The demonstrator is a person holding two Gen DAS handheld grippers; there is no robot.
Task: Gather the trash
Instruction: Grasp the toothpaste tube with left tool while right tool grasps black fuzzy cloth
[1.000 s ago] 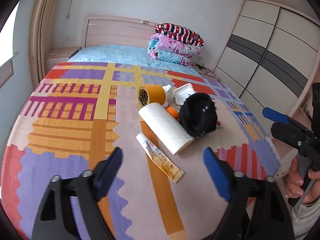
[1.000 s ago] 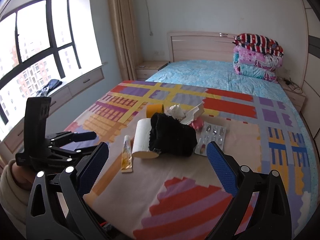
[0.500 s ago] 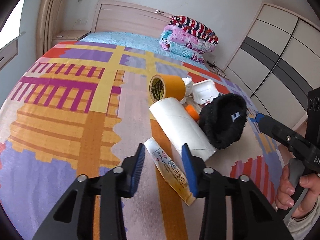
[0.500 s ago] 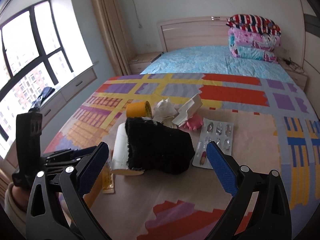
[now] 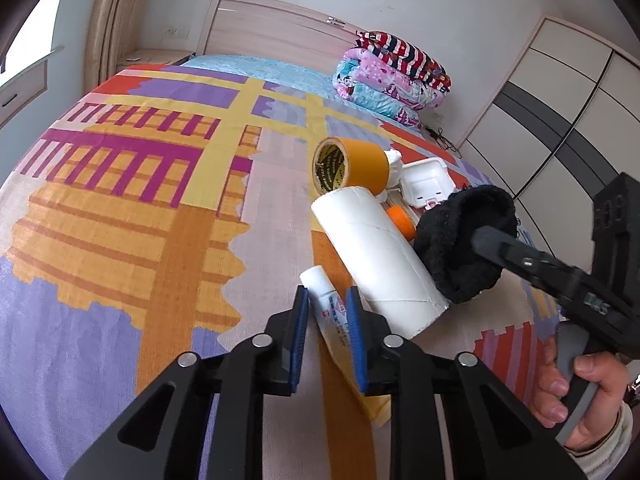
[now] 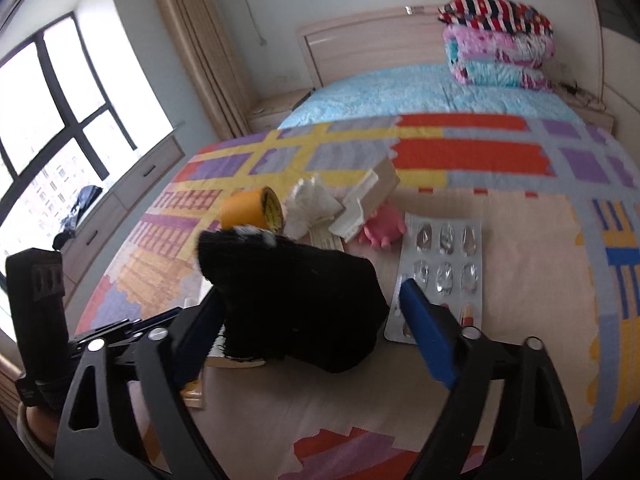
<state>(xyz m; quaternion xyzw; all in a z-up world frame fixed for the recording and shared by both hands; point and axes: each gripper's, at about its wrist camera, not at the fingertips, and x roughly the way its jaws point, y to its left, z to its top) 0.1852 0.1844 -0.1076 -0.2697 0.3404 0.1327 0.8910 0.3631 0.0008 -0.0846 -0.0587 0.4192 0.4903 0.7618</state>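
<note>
A white and yellow ointment tube (image 5: pixel 330 312) lies on the patterned bedspread (image 5: pixel 120 220). My left gripper (image 5: pixel 327 312) is shut on the tube near its cap end. Beside it lie a white paper roll (image 5: pixel 376 256), a black knit hat (image 5: pixel 460 240), an orange tape roll (image 5: pixel 352 168) and a white plastic box (image 5: pixel 424 182). My right gripper (image 6: pixel 308 320) is open, with its jaws on either side of the black hat (image 6: pixel 296 300). A pill blister pack (image 6: pixel 444 268), a pink toy (image 6: pixel 380 228) and crumpled tissue (image 6: pixel 312 204) lie near.
Folded quilts (image 5: pixel 392 76) are stacked at the wooden headboard (image 5: pixel 272 28). A wardrobe (image 5: pixel 560 112) stands at the right. A window with a drawer bench (image 6: pixel 80 184) runs along the left of the bed.
My left gripper moved forward over the tube and closed on it. My right gripper moved forward and its open jaws now straddle the black hat.
</note>
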